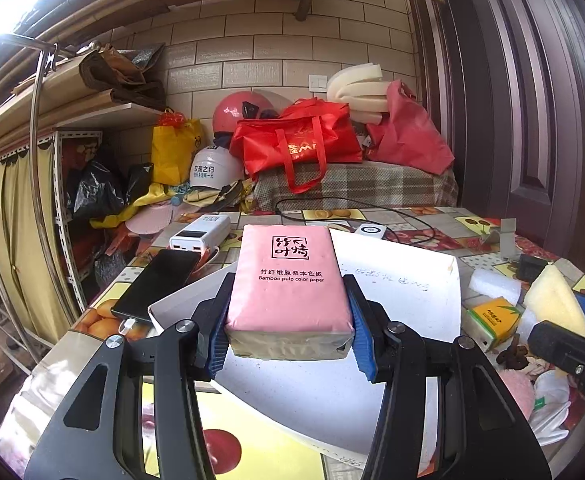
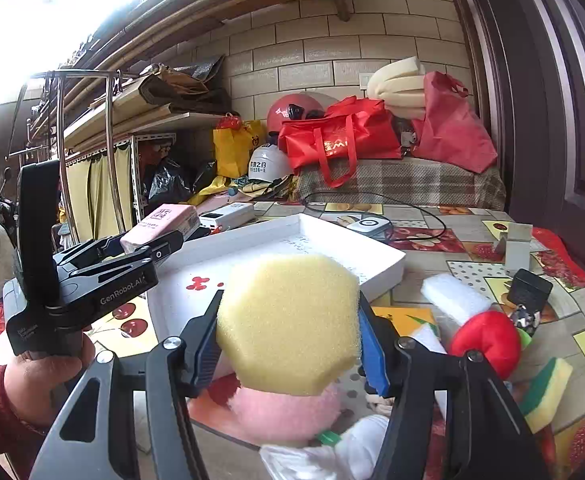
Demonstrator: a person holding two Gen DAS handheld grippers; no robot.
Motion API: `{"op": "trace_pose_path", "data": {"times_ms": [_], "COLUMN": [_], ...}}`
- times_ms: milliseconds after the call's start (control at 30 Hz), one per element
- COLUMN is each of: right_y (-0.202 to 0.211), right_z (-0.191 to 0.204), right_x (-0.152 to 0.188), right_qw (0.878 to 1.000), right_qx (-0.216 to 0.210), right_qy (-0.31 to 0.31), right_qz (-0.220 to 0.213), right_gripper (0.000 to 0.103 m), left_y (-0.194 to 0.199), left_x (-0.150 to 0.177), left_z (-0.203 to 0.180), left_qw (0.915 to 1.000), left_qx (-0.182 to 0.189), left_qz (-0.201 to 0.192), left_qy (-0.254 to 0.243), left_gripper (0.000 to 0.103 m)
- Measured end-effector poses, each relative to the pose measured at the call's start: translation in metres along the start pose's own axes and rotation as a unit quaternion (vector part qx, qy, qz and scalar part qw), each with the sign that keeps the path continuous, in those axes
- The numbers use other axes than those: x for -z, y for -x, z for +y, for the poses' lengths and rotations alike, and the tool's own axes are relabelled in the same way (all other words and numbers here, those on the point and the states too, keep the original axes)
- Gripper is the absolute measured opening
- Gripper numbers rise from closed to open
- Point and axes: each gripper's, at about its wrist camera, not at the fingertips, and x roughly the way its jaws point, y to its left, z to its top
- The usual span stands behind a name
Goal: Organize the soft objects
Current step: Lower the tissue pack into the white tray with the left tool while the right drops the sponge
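Observation:
My left gripper is shut on a pink pack of bamboo tissues and holds it above the white tray. In the right wrist view the left gripper shows at the left with the pink pack over the tray's left edge. My right gripper is shut on a yellow foam sponge, held above a pink plush piece and near the tray's front right corner. The right gripper with the yellow sponge also shows at the right of the left wrist view.
Right of the tray lie a white foam block, a red plush, a yellow-green scouring sponge, a yellow tissue pack and a white cloth. A phone and power banks lie left of the tray.

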Motion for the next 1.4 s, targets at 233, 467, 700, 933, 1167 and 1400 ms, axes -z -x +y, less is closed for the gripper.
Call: {"op": "trace_pose_path", "data": {"times_ms": [233,467,700,933,1167,1400], "right_y": [-0.036,-0.067,-0.090,-0.103,-0.122,-0.143], "right_z": [0.039,0.050,0.029,-0.011,-0.022,-0.012], "right_x": [-0.004,-0.015,-0.026,-0.035,-0.040,-0.044], "right_qw": [1.000,1.000,0.999,0.996,0.996,0.995], "right_qx": [-0.016,-0.017,-0.004,0.061,0.076,0.082], "right_qy": [0.025,-0.002,-0.036,-0.052,-0.056,-0.042], "right_qz": [0.001,-0.013,-0.016,-0.026,-0.003,0.031], "right_gripper": [0.059,0.059,0.059,0.059,0.059,0.061], "left_y": [-0.018,-0.028,-0.033,-0.058,-0.096,-0.104], "left_x": [-0.005,-0.009,-0.011,-0.016,-0.021,-0.020], "left_z": [0.017,0.029,0.021,0.015,0.007,0.016], "left_qw": [0.9996,0.9988,0.9994,0.9995,0.9971,0.9949], "left_qx": [-0.027,-0.039,-0.034,-0.009,0.004,-0.013], "left_qz": [-0.003,0.004,0.000,0.027,0.076,0.097], "left_qy": [0.006,0.029,0.000,-0.010,-0.007,0.025], "left_gripper": [0.051,0.051,0.051,0.051,0.051,0.051]}}
